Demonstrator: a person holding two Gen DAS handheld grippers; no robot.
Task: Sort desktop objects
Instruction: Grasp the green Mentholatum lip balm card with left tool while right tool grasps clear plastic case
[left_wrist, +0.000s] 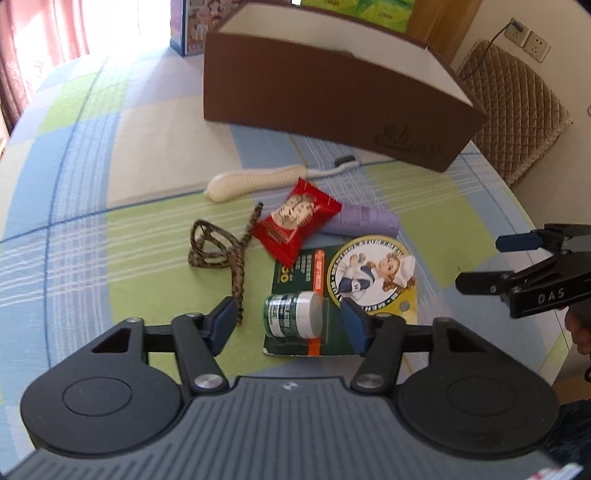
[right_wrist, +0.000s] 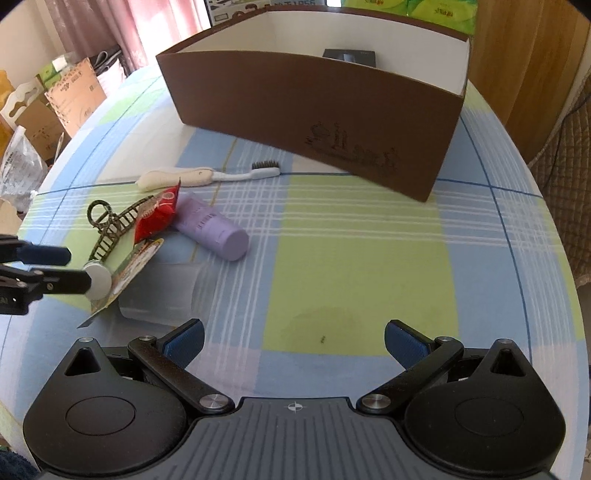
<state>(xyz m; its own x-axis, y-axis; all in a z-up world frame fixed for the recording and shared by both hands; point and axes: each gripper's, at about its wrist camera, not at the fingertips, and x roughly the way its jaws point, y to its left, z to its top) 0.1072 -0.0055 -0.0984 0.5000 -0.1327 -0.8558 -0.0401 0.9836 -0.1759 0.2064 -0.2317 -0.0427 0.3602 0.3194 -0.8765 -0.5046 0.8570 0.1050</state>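
Nearest, the left gripper (left_wrist: 288, 325) has its fingers spread on either side of a blister card (left_wrist: 334, 291) with a small green jar (left_wrist: 293, 314) sealed to its front; whether the pads touch it yet I cannot tell. The card lies flat on the bench (left_wrist: 110, 258), near its front edge, at the near end of a small heap. It looks light and stiff, but thin and slick, so a hold across the jar's bulge should be surer than one on the card's edge. The right gripper (right_wrist: 293, 341) hovers over bare cloth, fingers wide apart and holding nothing.

Beyond the card lie a red snack packet (left_wrist: 295, 221), soft and crinkly, best taken across its middle, and a lilac tube (right_wrist: 214, 230) that will likely roll. Left of them sits a patterned hair claw (left_wrist: 218, 247), rigid but awkward in shape. Farther back is a toothbrush (right_wrist: 207, 175) with a fat cream handle. Behind everything stands the open brown box (right_wrist: 295, 103), with something dark already inside.
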